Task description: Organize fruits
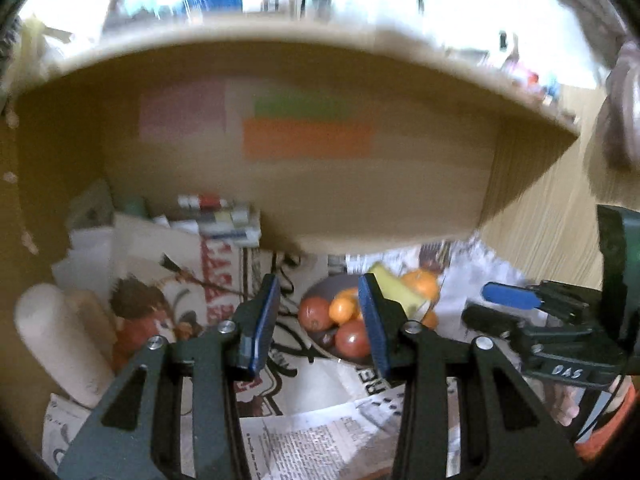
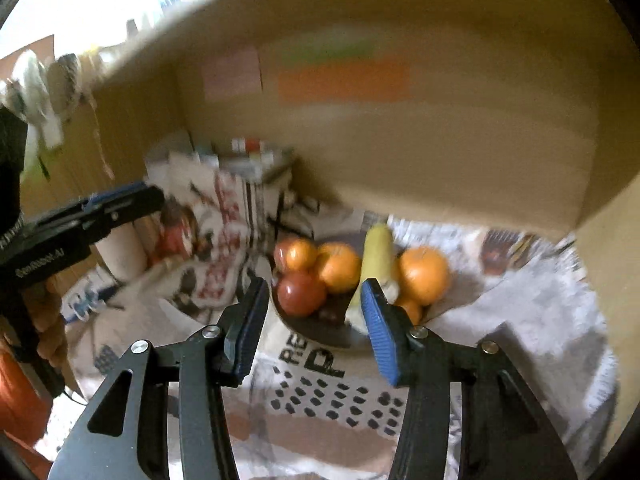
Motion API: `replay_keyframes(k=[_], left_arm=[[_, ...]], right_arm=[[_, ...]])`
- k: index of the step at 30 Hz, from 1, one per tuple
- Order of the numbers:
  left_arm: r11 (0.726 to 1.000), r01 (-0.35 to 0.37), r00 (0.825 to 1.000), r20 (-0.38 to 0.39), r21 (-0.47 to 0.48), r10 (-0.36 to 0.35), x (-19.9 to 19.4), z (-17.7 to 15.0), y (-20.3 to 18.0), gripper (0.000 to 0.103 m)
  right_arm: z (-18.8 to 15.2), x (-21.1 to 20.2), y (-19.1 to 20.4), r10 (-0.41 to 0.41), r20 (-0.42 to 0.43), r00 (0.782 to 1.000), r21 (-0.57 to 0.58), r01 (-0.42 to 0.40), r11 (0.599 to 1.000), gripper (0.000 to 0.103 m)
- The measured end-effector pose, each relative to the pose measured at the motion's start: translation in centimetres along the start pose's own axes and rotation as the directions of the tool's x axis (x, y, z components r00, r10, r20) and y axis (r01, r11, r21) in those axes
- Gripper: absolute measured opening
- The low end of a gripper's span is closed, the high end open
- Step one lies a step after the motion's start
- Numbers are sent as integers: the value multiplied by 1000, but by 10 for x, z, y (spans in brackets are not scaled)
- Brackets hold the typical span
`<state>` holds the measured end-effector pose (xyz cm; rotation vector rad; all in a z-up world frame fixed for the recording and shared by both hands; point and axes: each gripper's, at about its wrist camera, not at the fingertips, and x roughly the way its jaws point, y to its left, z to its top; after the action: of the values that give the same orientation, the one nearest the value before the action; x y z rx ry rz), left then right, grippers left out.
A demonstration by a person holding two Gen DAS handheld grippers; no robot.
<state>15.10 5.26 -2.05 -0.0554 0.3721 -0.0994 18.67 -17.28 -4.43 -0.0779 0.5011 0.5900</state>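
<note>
A dark bowl [image 2: 312, 332] on newspaper holds several fruits: oranges [image 2: 424, 274], a red round fruit [image 2: 300, 292] and a long yellow-green fruit [image 2: 378, 256]. My right gripper [image 2: 314, 282] hovers in front of the bowl, open, with nothing between its blue pads. In the left wrist view the same bowl [image 1: 320, 340] lies beyond my left gripper [image 1: 319, 280], which is also open and empty. The right gripper [image 1: 496, 307] shows at that view's right edge, and the left gripper [image 2: 120, 200] at the other view's left edge. Both views are blurred.
A large cardboard box wall [image 1: 320, 184] with pink, green and orange patches rises behind the bowl. Newspapers [image 2: 520, 320] cover the surface. Printed bags and small boxes [image 2: 240, 184] stand at the back left. A pale roll [image 1: 60, 340] lies at the left.
</note>
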Motion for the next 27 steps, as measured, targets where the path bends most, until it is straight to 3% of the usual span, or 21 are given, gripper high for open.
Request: replay_keyframes(k=[3,9,13,14,16,20,25,27], left_arm=[[1000,-12,997,76,4,12,-35,6,-10,44],[999,-41,979,199,19,36,-96,8,-31,59],[998,-52,967,249,17,46,-129,3,-42,77],[998,-54,964,262,14,49,-136,0,-45,82],[998,-61,960,275,11,56,-146,-4,-48,87],[998,-68,957,284,16,61,-159,-11,-54,95],[996,-85,954,289,24,75,-164,-18,-58,98],[996,-85,955,286,27,74,-165,-20,-59,99]], right_arm=[[9,-43,8,-22,104,994,-1,22,1000,45],[11,-101,22,-38,226,973,-6,40,999,46],[5,-132,33,-43,287,957,-1,46,999,49],[3,-137,35,-43,298,954,1,45,999,51],[-1,-147,40,-56,327,943,8,56,998,67],[-9,-160,44,-76,353,932,15,76,997,79],[-18,-172,48,-121,388,914,27,119,992,103],[-20,-174,50,-133,396,908,30,132,991,103]])
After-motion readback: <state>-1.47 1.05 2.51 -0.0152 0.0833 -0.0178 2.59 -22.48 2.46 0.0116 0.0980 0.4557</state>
